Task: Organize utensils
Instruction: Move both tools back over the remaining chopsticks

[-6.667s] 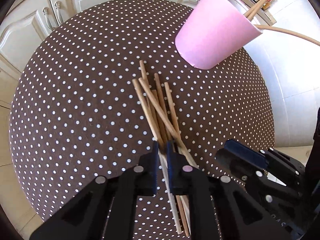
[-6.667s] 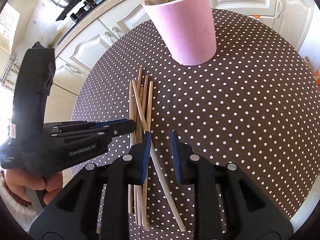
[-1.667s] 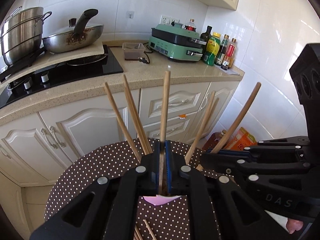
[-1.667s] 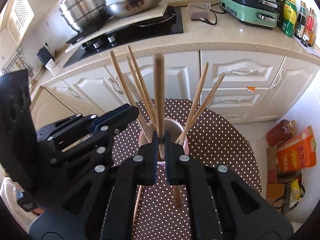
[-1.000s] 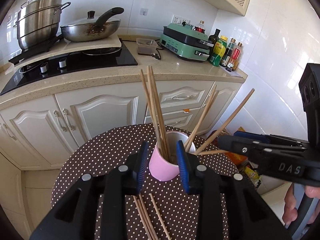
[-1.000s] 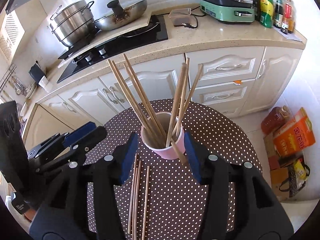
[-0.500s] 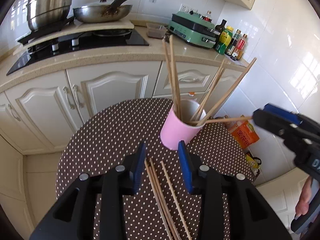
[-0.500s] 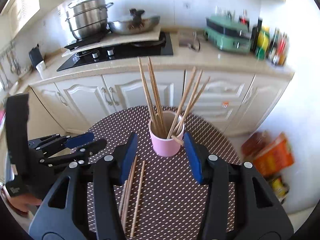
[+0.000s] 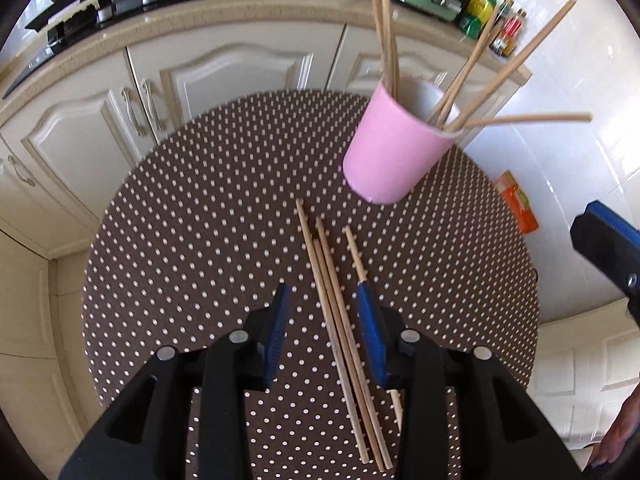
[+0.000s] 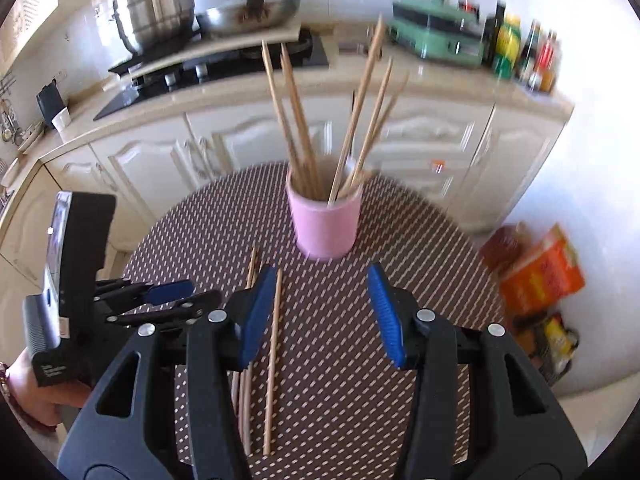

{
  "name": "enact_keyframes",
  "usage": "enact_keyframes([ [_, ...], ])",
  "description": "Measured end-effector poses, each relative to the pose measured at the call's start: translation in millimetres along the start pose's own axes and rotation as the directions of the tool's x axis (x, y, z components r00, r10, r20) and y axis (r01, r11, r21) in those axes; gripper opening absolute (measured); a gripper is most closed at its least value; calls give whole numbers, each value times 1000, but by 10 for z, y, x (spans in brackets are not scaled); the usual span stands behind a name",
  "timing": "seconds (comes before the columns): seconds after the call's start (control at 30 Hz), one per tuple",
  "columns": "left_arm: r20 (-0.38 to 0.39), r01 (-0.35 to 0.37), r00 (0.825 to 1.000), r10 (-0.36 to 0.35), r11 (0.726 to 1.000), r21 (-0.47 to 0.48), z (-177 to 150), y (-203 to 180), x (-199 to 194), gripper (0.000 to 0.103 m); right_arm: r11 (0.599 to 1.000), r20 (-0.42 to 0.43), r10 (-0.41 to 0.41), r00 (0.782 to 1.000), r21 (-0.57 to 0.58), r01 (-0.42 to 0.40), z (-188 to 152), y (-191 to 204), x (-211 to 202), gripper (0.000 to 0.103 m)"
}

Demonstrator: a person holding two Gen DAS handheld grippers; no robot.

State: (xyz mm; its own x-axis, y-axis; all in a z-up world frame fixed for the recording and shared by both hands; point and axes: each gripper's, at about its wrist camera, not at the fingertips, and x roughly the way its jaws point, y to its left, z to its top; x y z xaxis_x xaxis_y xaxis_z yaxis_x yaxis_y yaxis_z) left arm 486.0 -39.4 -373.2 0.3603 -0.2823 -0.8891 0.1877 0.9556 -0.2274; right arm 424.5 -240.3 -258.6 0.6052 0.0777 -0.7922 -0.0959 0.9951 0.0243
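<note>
Both tools have dropped from above the pink cup since the frames a second back and now look down on the loose chopsticks; the left tool (image 9: pixel 324 328) hangs over the dotted counter (image 9: pixel 192 240) with its blue pads parted to a middling gap and nothing pressed between them; three loose chopsticks (image 9: pixel 340 320) lie side by side on the cloth beneath that gap, nearer its right pad, and a fourth chopstick (image 9: pixel 354 252) runs under that right pad; the pink cup (image 9: pixel 394 152) stands ahead of this tool and to its right, holding a spray of upright chopsticks (image 9: pixel 468 76) that lean outward over its rim; the right tool (image 10: pixel 320 312) is likewise parted, a little wider, and grips nothing; in its view one chopstick lies just inside its left pad, the others are partly hidden behind that pad, and the cup stands straight ahead, beyond the fingertips; the left tool shows low at its left, borne by a person's hand (image 10: pixel 28 392); kitchen cabinets (image 9: pixel 224 68) stand beyond the counter; the right-wrist view is blurred.
</note>
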Motion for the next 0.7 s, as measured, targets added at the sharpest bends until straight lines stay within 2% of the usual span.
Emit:
enact_keyframes([
  [0.27, -127, -50, 991, 52, 999, 20, -76, -12, 486, 35, 996, -158, 57, 986, 76, -46, -274, -61, 479, 48],
  [0.4, -152, -78, 985, 85, 996, 52, -98, -38, 639, 35, 994, -202, 75, 976, 97, -56, -358, -92, 633, 48],
  [0.7, -146, -91, 984, 99, 994, 62, -18, -4, 755, 35, 990, -267, 106, 958, 120, -76, -413, -131, 868, 48],
])
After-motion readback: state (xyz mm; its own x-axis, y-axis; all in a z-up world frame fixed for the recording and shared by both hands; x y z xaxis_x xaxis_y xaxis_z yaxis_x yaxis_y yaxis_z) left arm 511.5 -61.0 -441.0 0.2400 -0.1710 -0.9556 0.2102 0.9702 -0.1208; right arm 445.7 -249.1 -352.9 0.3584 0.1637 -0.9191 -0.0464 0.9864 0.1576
